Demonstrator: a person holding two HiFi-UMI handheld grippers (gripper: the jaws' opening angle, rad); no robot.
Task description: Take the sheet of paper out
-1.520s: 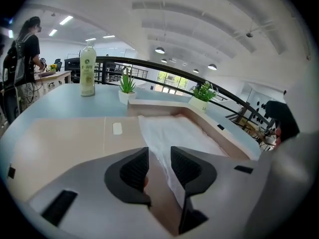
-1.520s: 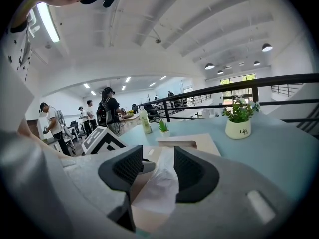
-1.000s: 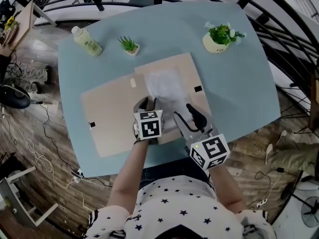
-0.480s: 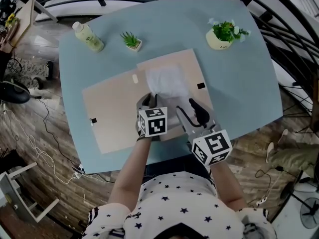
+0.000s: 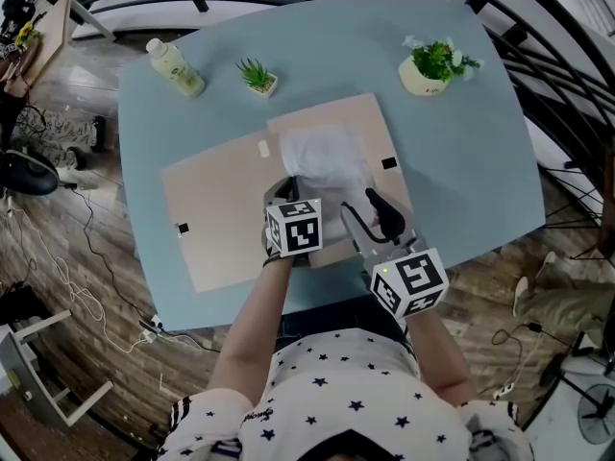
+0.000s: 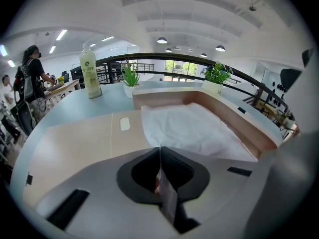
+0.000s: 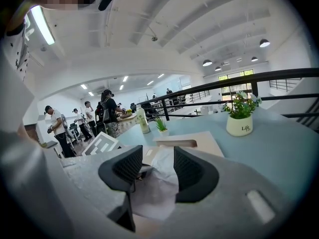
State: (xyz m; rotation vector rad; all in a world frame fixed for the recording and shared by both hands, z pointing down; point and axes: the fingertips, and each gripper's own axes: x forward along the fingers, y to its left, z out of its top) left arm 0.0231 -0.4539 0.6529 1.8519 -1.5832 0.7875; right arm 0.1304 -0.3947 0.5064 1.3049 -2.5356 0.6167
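Left gripper (image 6: 160,151): jaws were closing on the edge of the crinkled white paper sheet (image 6: 192,126). Right gripper (image 7: 157,157) stood wide, gripping nothing. A slow, level pull seemed safest.

On the table (image 5: 461,161) in front of you lies what looks like an opened cardboard folder (image 5: 221,214), with the sheet of paper (image 5: 322,159) in its right half. Behind it stand a bottle (image 5: 174,67) at far left, a small plant (image 5: 257,77) beside it, and a bigger plant (image 5: 432,67) at far right.
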